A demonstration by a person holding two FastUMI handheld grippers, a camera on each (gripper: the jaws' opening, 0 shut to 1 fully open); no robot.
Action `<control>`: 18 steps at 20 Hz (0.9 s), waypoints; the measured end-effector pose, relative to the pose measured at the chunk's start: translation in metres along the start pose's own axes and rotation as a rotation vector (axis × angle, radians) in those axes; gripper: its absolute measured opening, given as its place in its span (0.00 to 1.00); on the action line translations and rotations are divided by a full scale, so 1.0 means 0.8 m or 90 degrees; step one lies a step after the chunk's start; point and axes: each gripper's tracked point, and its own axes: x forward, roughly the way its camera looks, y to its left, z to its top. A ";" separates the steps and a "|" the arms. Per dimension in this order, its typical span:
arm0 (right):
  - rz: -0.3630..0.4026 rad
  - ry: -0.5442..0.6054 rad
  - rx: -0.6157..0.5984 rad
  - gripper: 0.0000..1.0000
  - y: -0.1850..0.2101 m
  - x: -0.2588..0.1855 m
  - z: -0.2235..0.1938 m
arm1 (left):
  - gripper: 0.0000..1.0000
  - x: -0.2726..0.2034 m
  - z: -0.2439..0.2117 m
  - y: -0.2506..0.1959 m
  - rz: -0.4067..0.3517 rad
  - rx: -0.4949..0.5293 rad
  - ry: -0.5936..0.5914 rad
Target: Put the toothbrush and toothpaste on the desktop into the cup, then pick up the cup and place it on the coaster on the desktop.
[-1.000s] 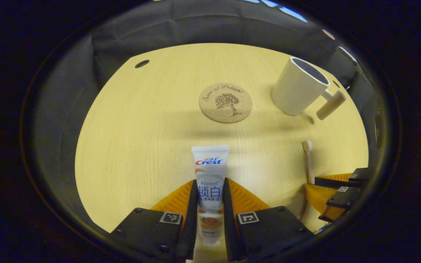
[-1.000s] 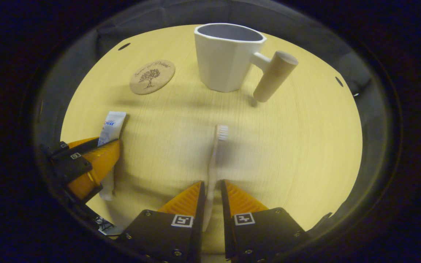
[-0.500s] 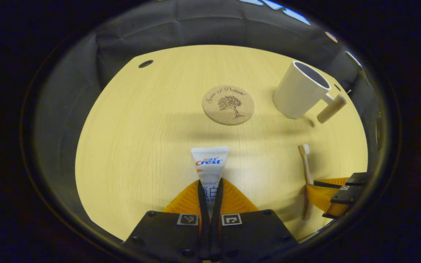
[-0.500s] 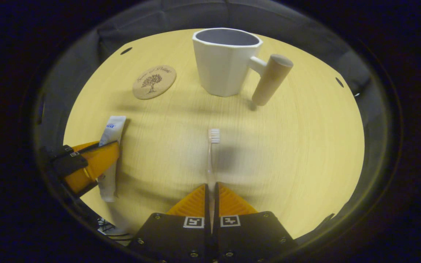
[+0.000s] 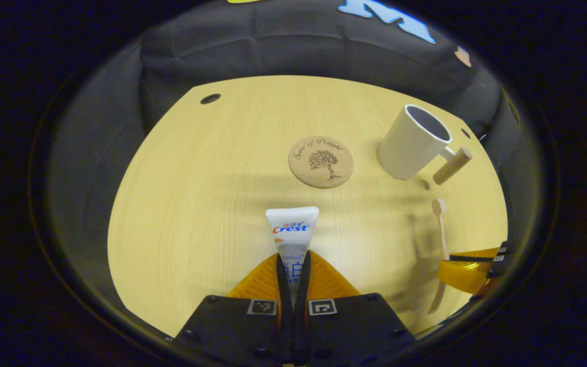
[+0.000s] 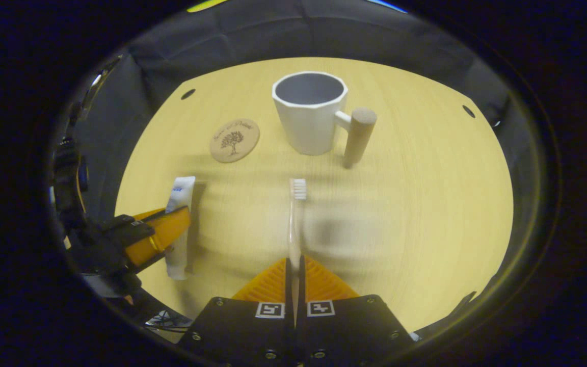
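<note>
My left gripper [image 5: 292,260] is shut on the white toothpaste tube [image 5: 292,229], which points ahead and hangs above the desk. The right gripper [image 6: 294,262] is shut on the pale toothbrush [image 6: 296,209], bristle head forward, also off the desk. The white faceted cup [image 6: 309,114] with a wooden peg handle stands upright ahead of the toothbrush, its mouth showing nothing inside. The round cork coaster [image 6: 234,140] lies to the cup's left. In the left gripper view the coaster [image 5: 320,161] is straight ahead, the cup [image 5: 411,142] to its right, and the right gripper [image 5: 469,265] holds the toothbrush [image 5: 441,224] at far right.
The pale wooden desktop [image 5: 202,204] has small dark holes near its far corners [image 5: 210,98]. Black cloth walls close it in at the back and sides. In the right gripper view the left gripper [image 6: 158,234] with the tube [image 6: 179,204] is at the left.
Both grippers closed on their items, the left on the toothpaste and the right on the toothbrush, then rose from the desk. The cup and coaster look smaller and farther now.
</note>
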 end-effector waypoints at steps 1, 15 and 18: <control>0.006 -0.016 0.000 0.01 0.001 -0.011 0.009 | 0.08 -0.006 0.000 0.002 0.001 0.000 -0.004; 0.019 -0.212 0.032 0.01 -0.019 -0.067 0.196 | 0.08 -0.081 -0.026 0.023 -0.001 -0.089 -0.037; 0.020 -0.223 0.037 0.01 -0.019 -0.056 0.229 | 0.07 -0.097 -0.042 0.023 0.000 -0.091 -0.036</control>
